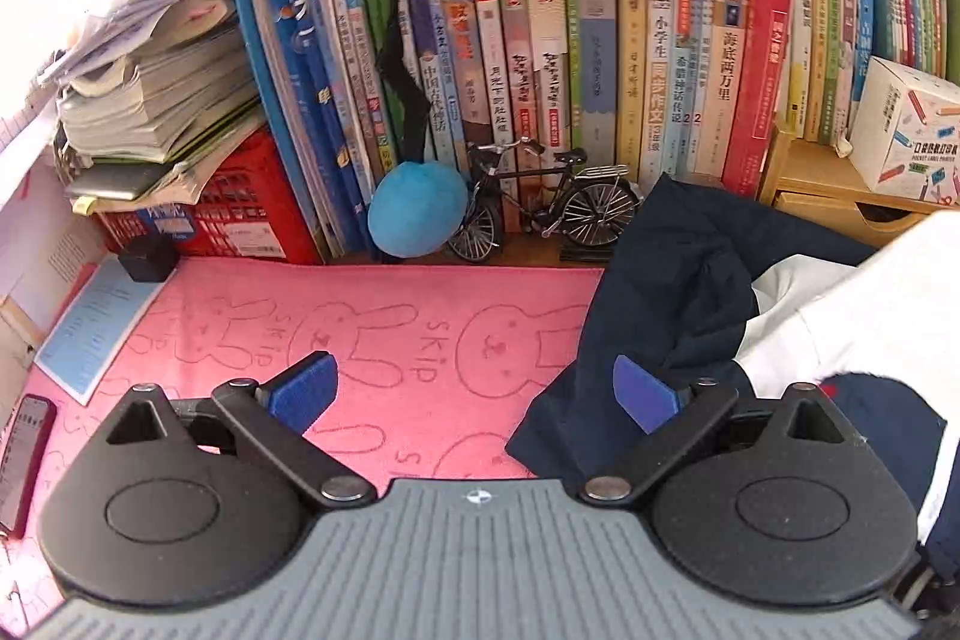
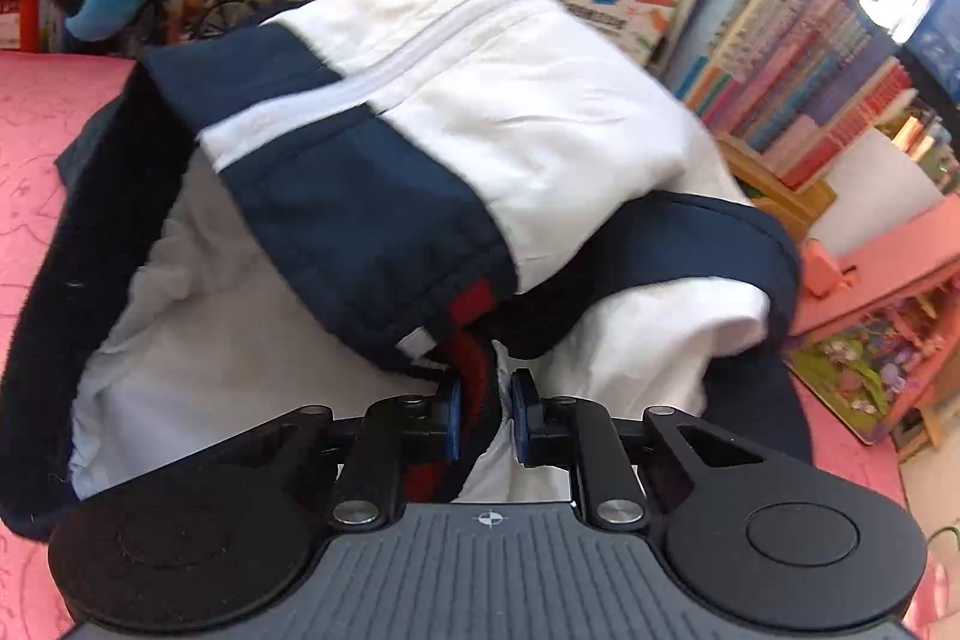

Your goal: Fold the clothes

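Right wrist view: the navy-and-white jacket (image 2: 456,112) fills the frame from about nine o'clock round to three, bunched and partly lifted, with its white lining showing underneath. The right tool (image 2: 485,415) has its pads nearly together, pinched on a red-and-navy edge of the jacket, probably a cuff or hem, so the garment hangs straight ahead of it at twelve o'clock.

In the left wrist view the same jacket (image 1: 690,280) lies at about two o'clock from the left tool (image 1: 474,394), whose pads stand wide apart with nothing between them. Its right pad (image 1: 645,394) sits over the navy fabric's near edge; whether it touches I cannot tell.

The right hand is plainly the nearer, since it already has cloth. For a fold, the left tool would likely need to shift toward three o'clock to take a matching edge.

The pink rabbit-print mat (image 1: 360,328) covers the surface; a model bicycle (image 1: 540,202) and rows of books (image 1: 540,58) stand behind.
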Tool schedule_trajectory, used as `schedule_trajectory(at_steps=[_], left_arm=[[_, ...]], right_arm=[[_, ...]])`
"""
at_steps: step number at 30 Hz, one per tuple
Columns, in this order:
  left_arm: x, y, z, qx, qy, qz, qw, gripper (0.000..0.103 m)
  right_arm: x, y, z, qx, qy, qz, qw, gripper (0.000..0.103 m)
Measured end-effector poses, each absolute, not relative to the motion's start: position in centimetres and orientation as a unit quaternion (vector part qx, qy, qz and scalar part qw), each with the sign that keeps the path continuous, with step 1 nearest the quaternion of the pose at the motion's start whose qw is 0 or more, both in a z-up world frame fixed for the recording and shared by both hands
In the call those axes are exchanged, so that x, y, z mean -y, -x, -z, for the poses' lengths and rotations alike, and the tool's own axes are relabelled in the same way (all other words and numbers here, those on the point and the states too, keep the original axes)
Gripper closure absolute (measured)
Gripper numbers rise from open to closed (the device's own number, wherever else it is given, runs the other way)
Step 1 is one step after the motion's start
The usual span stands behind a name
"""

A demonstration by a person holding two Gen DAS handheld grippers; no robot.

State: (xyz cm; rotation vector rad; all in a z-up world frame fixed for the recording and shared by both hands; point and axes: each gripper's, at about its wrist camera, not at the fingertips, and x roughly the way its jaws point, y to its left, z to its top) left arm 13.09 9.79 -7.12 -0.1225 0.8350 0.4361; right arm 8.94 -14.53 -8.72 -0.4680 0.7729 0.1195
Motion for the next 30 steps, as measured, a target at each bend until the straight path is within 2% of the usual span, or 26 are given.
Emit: schedule_trajectory(at_steps=[5,12,15,17,19,20,27,29,30], left_arm=[[-7.7,-9.6,7.4,-0.411,0.07,-0.101,0.903,0.003],[-0.9,-7.8,9.2,-0.446,0.059,0.03,0.893,0.0],[0.1,-8.5,9.5,-0.451,0.065,0.039,0.889,0.0],[0.4,-8.6,9.6,-0.45,0.062,0.038,0.89,0.0],[0.2,-8.3,9.7,-0.451,0.056,0.032,0.89,0.0],[0.0,-8.1,9.8,-0.453,0.055,0.028,0.889,0.0],[-2.0,-6.5,9.5,-0.463,0.05,0.025,0.884,0.0],[-2.5,-6.0,9.3,-0.464,0.05,0.03,0.884,0.0],[-2.8,-5.7,9.2,-0.464,0.049,0.033,0.884,0.0]], right_arm=[[22.3,-6.6,6.9,-0.385,0.198,0.05,0.9,0.088],[27.9,-3.7,6.4,-0.412,0.154,0.144,0.887,0.088],[27.8,-2.5,6.7,-0.416,0.17,0.152,0.88,0.073],[26.3,-1.3,6.1,-0.385,0.191,0.125,0.894,0.061],[23.9,-0.3,5.3,-0.332,0.222,0.064,0.914,0.023],[22.4,-0.2,5.3,-0.308,0.243,0.027,0.919,0.022],[12.6,-4.3,8.5,-0.263,0.349,-0.136,0.889,0.022],[11.1,-5.3,9.5,-0.263,0.378,-0.175,0.87,0.033],[10.9,-5.4,9.6,-0.263,0.383,-0.195,0.864,0.045]])
